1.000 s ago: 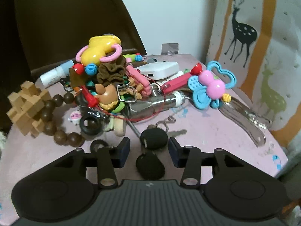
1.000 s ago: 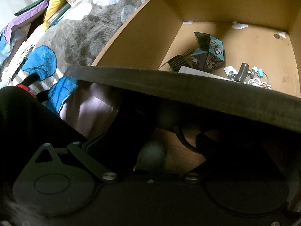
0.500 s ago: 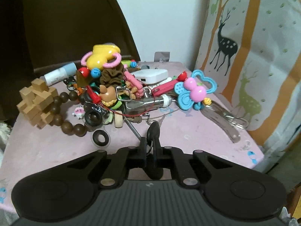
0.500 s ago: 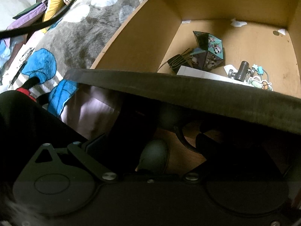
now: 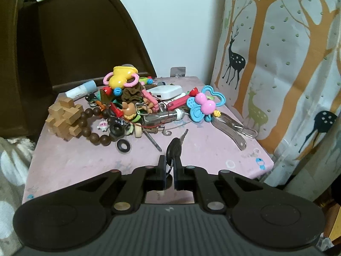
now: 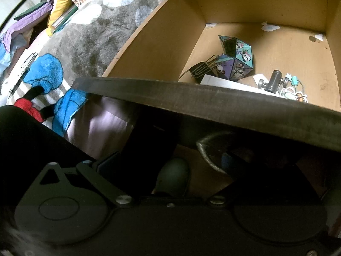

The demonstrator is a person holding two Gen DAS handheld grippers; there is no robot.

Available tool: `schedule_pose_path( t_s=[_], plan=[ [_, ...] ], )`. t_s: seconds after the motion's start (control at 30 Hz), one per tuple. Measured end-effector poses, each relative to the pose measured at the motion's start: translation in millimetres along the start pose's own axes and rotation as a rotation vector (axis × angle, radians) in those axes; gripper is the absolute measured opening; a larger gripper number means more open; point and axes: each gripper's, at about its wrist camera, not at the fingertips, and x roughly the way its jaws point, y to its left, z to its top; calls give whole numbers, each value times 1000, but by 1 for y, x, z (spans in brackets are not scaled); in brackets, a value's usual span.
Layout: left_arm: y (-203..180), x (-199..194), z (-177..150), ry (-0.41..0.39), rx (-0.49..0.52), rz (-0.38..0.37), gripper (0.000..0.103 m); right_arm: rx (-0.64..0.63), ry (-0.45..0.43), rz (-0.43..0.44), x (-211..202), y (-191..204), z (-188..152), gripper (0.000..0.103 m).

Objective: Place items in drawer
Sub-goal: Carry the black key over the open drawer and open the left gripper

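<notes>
A black-headed key point(image 5: 174, 146) on a ring is pinched between the closed fingers of the left gripper point(image 5: 169, 168) and is held clear above the pink table point(image 5: 74, 162), its metal blade pointing away towards the pile of small items. In that pile a wooden puzzle point(image 5: 64, 118), a string of brown beads point(image 5: 93, 125), a yellow rattle point(image 5: 122, 76) and a blue and pink teether point(image 5: 202, 106) are seen, heaped close together. The right gripper point(image 6: 170, 164) is seen at the dark front panel of the open drawer point(image 6: 162, 40); its jaws stand apart around the drawer's handle point(image 6: 207, 151), though contact cannot be told in the shadow. Inside the drawer a panda-printed folding toy point(image 6: 238, 59) and a small metal part point(image 6: 273, 83) are lying.
</notes>
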Motion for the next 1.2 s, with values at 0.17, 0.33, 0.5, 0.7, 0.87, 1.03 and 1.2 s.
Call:
schedule_pose_path(
  t_s=[0.17,0.33,0.5,0.7,0.87,1.03,1.2],
  plan=[
    [-6,-12,-14,29,4,-16,5,-8,-4,0,0,0,-1,103],
    [-11,-2,-51,120,5,-41,5,-22,-9,4,-1,1,-3,102],
    [-13,28,-93,240,-15,-50,6,-25,-11,12,-1,0,-4,102],
    [-15,56,-130,355,-24,-30,6,-24,-12,14,-2,0,-5,102],
    [-10,66,-147,418,-40,0,6,-24,-13,16,-3,0,-4,102],
    [-2,67,-155,455,-51,30,6,-25,-13,17,-3,0,-3,102],
    [-1,68,-155,461,-28,76,56,-26,-14,17,-3,0,-3,102]
  ],
)
